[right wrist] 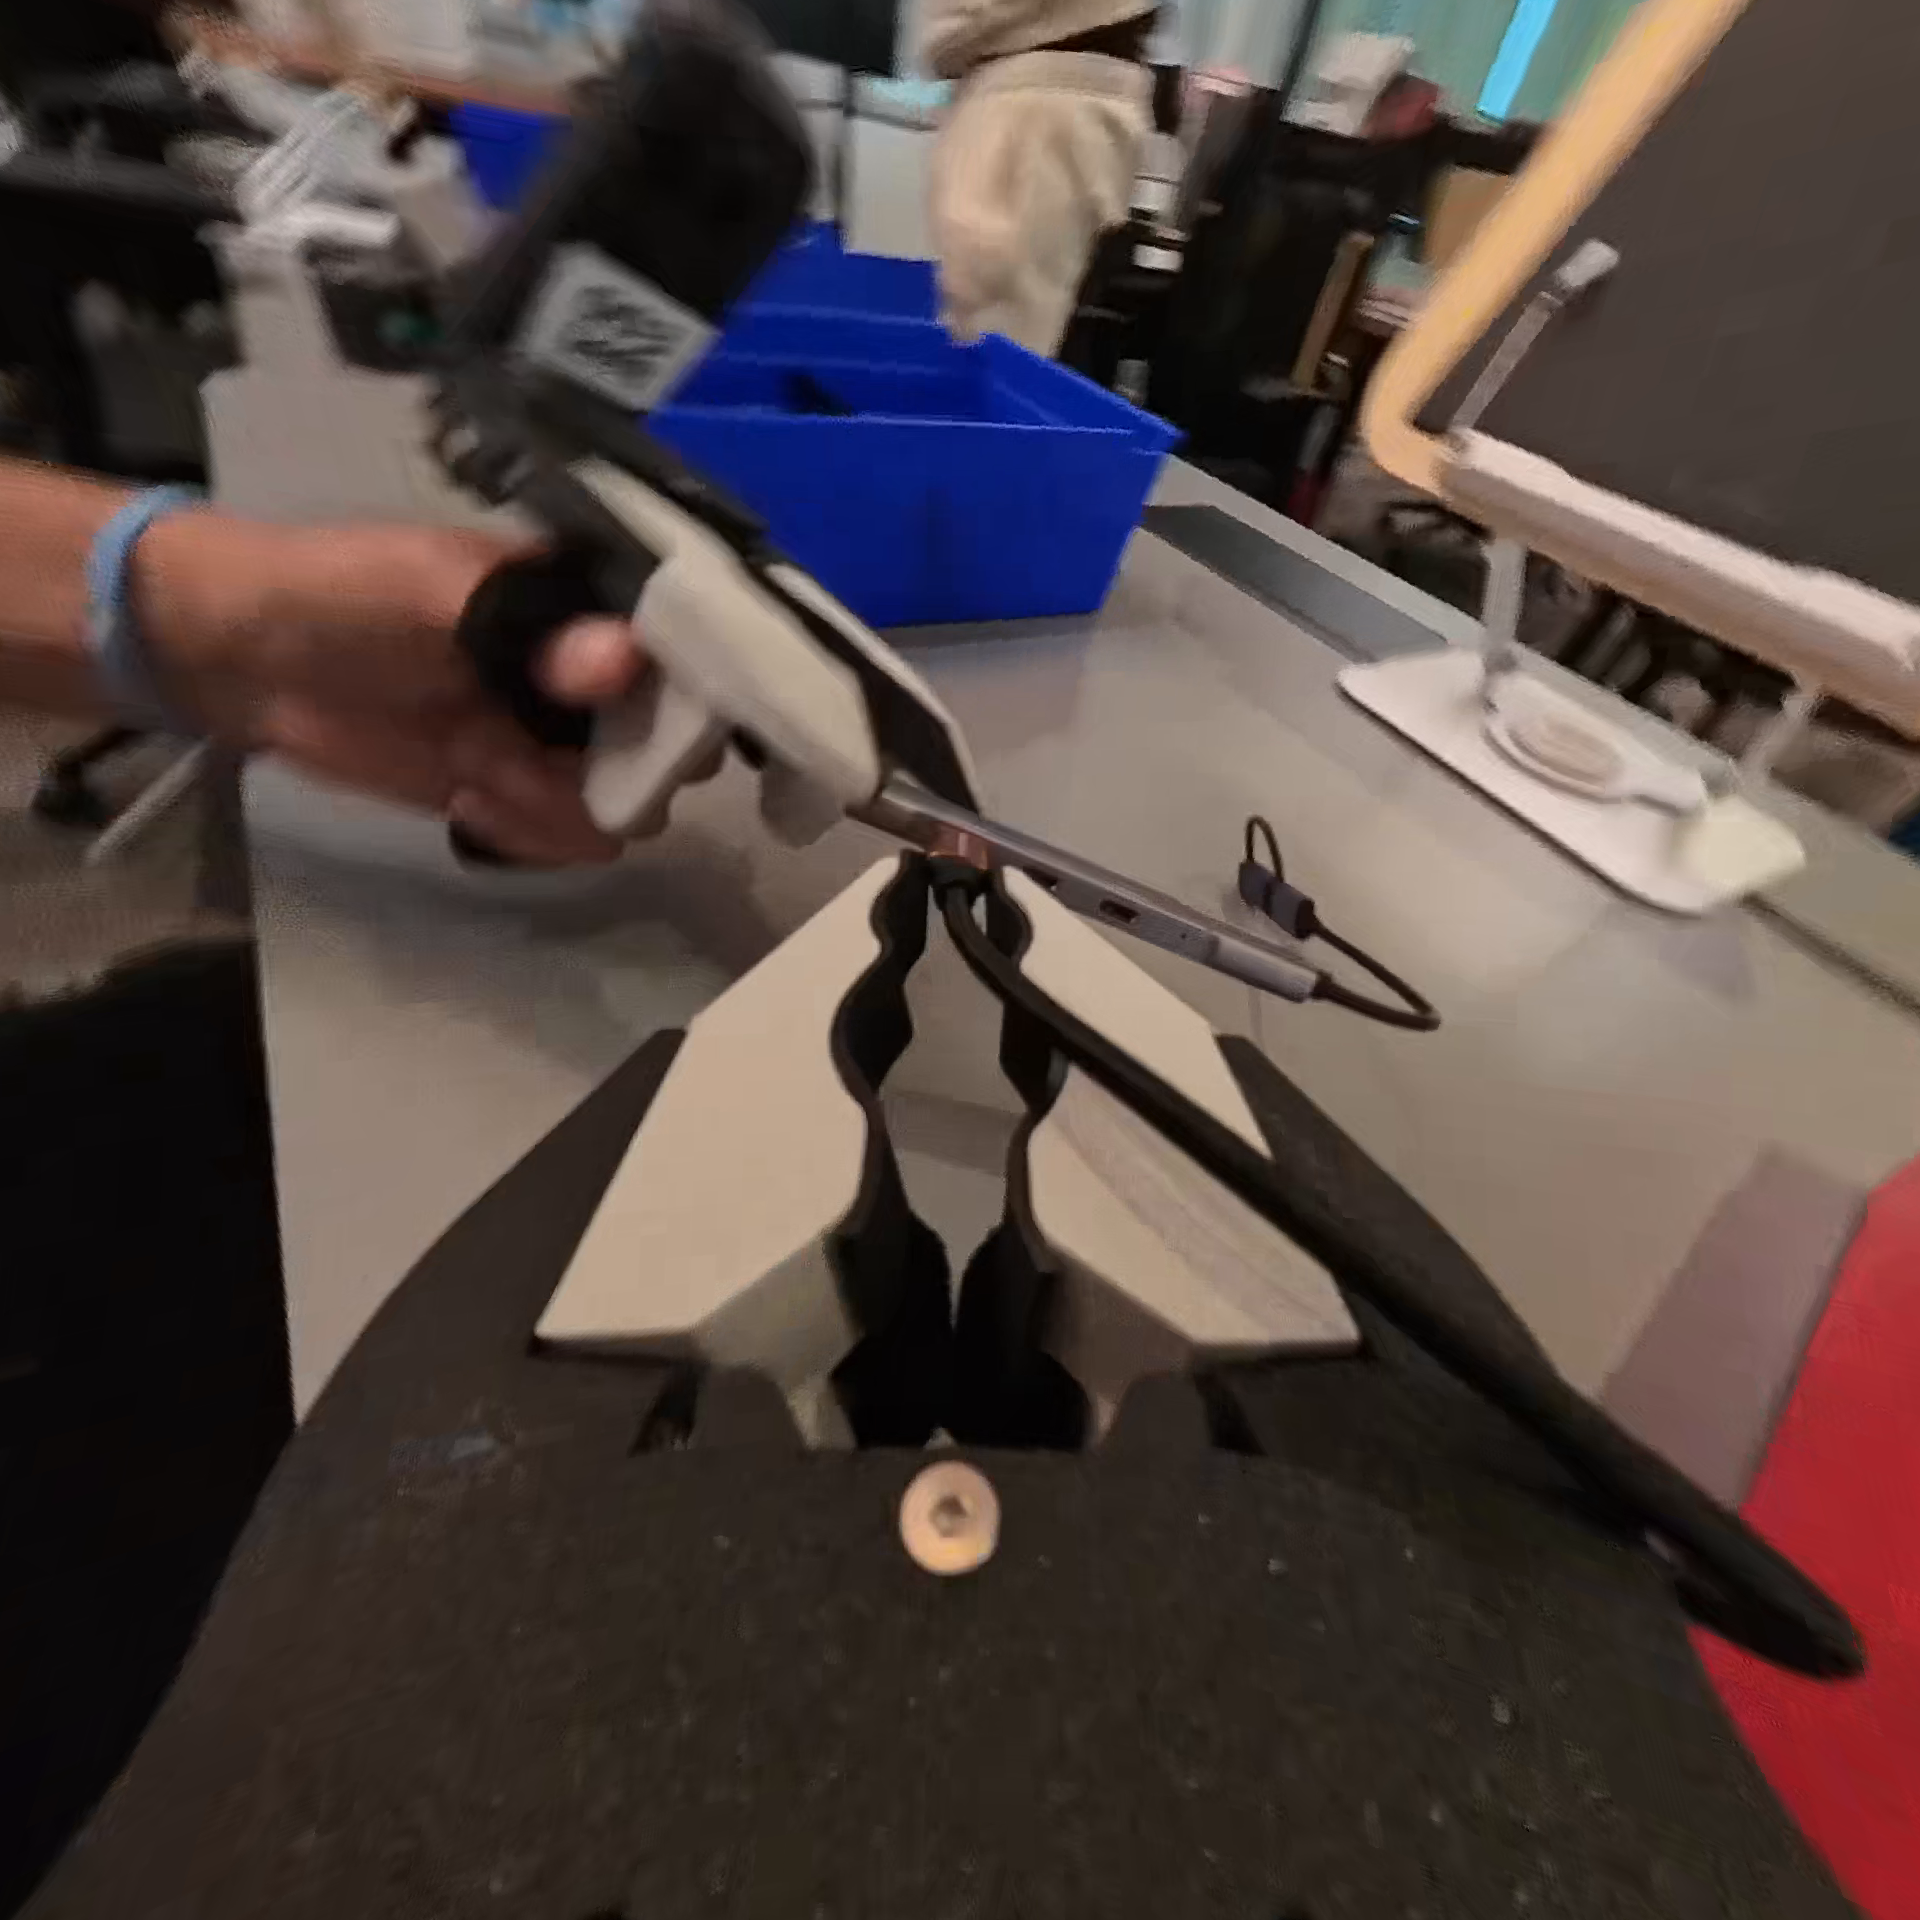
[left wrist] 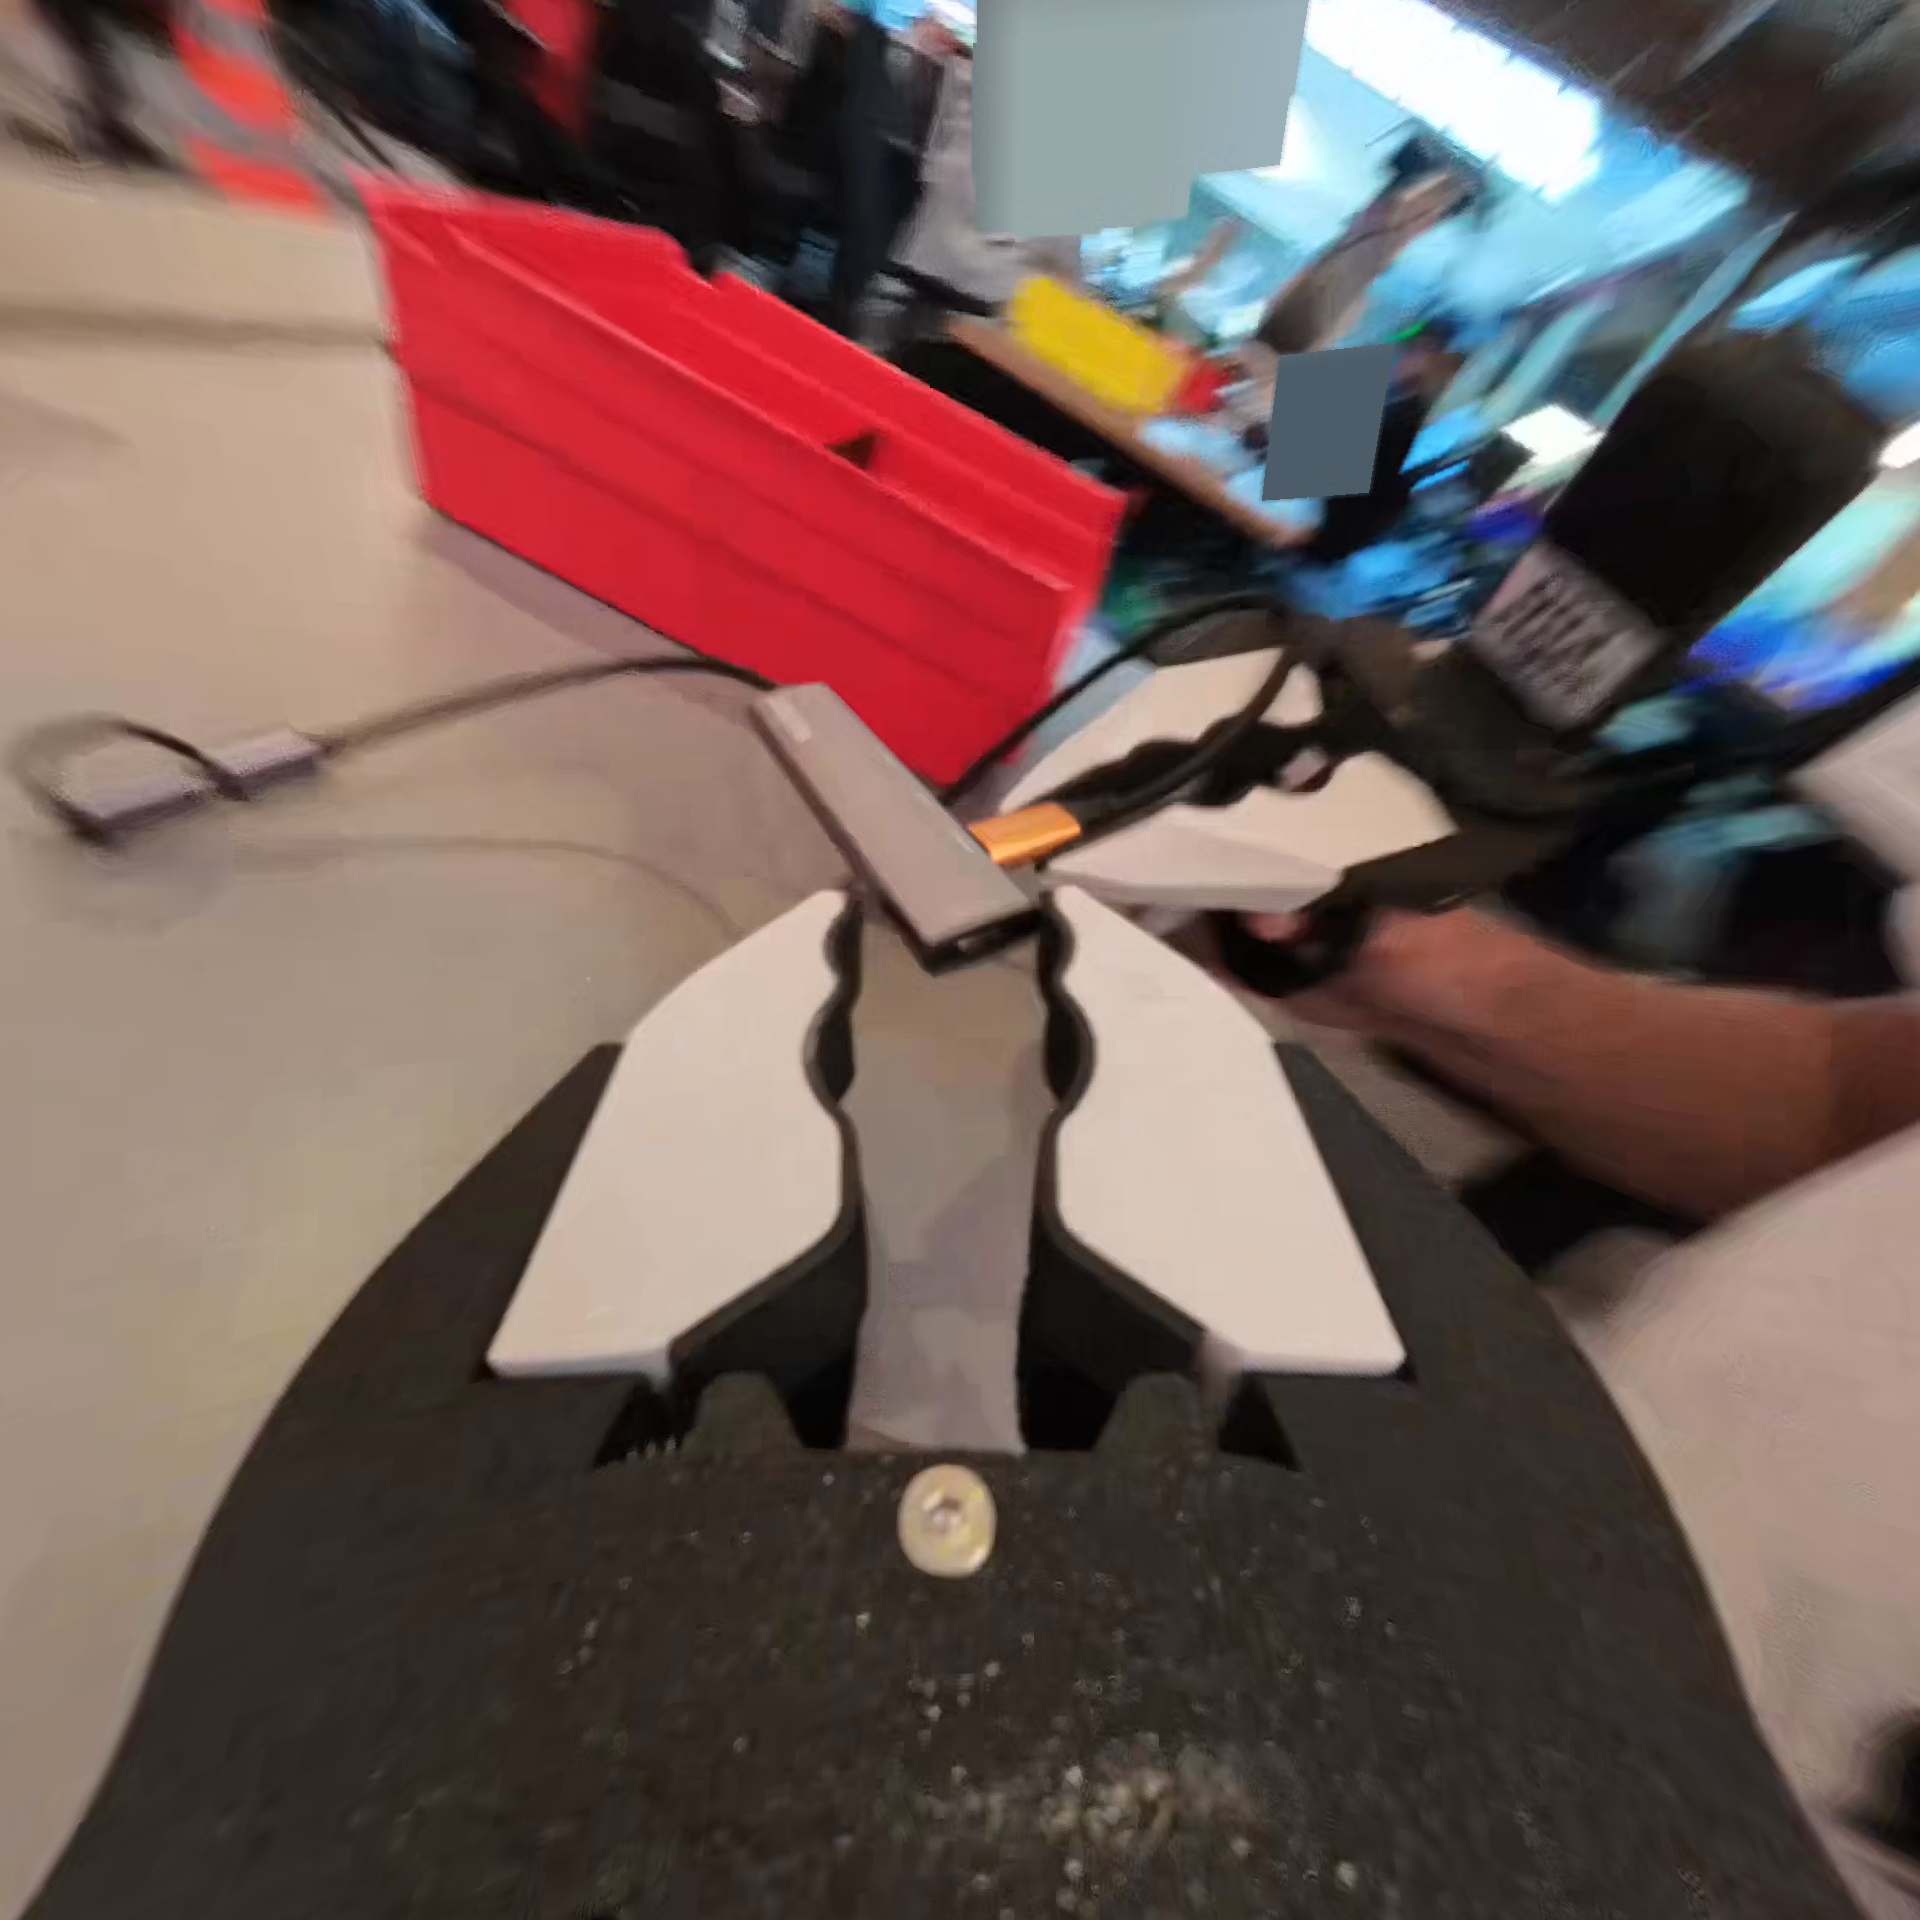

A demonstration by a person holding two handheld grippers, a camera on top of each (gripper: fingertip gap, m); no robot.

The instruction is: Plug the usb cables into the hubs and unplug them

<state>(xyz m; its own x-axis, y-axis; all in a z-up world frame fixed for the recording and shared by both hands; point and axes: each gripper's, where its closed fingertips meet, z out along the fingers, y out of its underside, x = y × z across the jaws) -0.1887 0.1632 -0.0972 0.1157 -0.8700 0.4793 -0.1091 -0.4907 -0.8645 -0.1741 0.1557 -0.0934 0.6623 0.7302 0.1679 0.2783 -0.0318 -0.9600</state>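
1. Left gripper (left wrist: 945, 914) clamps the end of the grey hub (left wrist: 894, 821), held up off the table.
2. Right gripper (right wrist: 951, 883) pinches the copper plug (left wrist: 1023, 836) of the black cable (right wrist: 1195, 1101), at the hub's side port.
3. Advice: keep plug square to port, hub steady.
4. Grey table (left wrist: 260, 987); red bin (left wrist: 727, 478), blue bin (right wrist: 914, 488), cluttered blurry room.

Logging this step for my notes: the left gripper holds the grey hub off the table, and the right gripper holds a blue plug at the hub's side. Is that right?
Not quite: the plug is orange, not blue, as the left wrist view shows. The rest stands: the left gripper holds the grey hub off the table, and the right gripper holds the plug at the hub's side.
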